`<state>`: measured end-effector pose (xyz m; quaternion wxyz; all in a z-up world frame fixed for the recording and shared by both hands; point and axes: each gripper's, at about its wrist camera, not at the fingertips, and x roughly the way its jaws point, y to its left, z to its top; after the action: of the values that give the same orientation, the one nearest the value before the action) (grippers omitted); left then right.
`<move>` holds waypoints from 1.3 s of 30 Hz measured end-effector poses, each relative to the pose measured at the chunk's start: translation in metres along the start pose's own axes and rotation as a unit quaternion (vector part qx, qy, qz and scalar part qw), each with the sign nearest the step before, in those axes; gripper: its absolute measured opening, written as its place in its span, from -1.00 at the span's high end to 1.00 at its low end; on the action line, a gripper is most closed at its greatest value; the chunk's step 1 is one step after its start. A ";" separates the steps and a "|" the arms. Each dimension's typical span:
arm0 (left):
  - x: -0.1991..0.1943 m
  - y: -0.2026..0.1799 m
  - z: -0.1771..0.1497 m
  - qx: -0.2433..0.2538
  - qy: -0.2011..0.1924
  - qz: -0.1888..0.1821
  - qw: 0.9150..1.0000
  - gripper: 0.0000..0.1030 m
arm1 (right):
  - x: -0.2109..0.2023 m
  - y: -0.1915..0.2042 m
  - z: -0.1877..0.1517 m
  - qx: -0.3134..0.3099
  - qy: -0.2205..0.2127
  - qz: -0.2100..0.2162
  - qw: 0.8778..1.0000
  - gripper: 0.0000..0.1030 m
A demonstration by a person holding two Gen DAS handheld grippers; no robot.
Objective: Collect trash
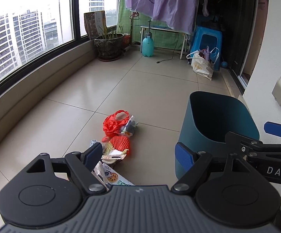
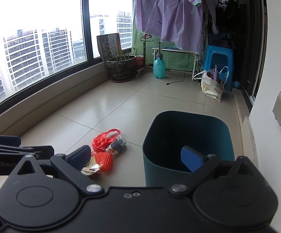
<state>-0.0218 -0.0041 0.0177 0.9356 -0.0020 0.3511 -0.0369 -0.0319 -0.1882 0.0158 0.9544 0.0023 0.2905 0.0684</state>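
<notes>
Tiled balcony floor (image 1: 150, 89) runs ahead of both grippers, with a curved window on the left and hanging laundry at the far end. Ahead of the left gripper (image 1: 140, 155), a loose pile of trash (image 1: 117, 139) lies on the tiles: a red plastic bag, an orange foam net and some wrappers, strung out roughly away from the tool. Its left finger sits over the near wrappers. To the right of the pile stands a dark teal bin (image 1: 218, 128), upright and apparently empty. The right gripper (image 2: 138, 159) hangs just before the bin's rim. Both grippers are spread wide and hold nothing. The left one looks nearer the trash.
</notes>
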 end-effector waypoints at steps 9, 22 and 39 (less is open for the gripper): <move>0.000 0.000 0.001 -0.001 0.000 0.000 1.000 -0.59 | -0.001 0.001 0.000 -0.001 0.000 0.001 1.000 -0.91; -0.002 0.002 0.001 0.000 0.006 0.005 1.000 -0.59 | -0.001 -0.001 0.010 -0.005 0.002 -0.001 1.000 -0.91; -0.002 0.009 0.034 -0.032 0.020 0.039 0.999 -0.59 | 0.020 -0.065 0.089 0.033 0.090 -0.042 0.995 -0.94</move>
<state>-0.0008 0.0042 0.0443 0.9287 -0.0174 0.3703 0.0105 0.0422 -0.2468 0.0759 0.9260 0.0152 0.3768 0.0189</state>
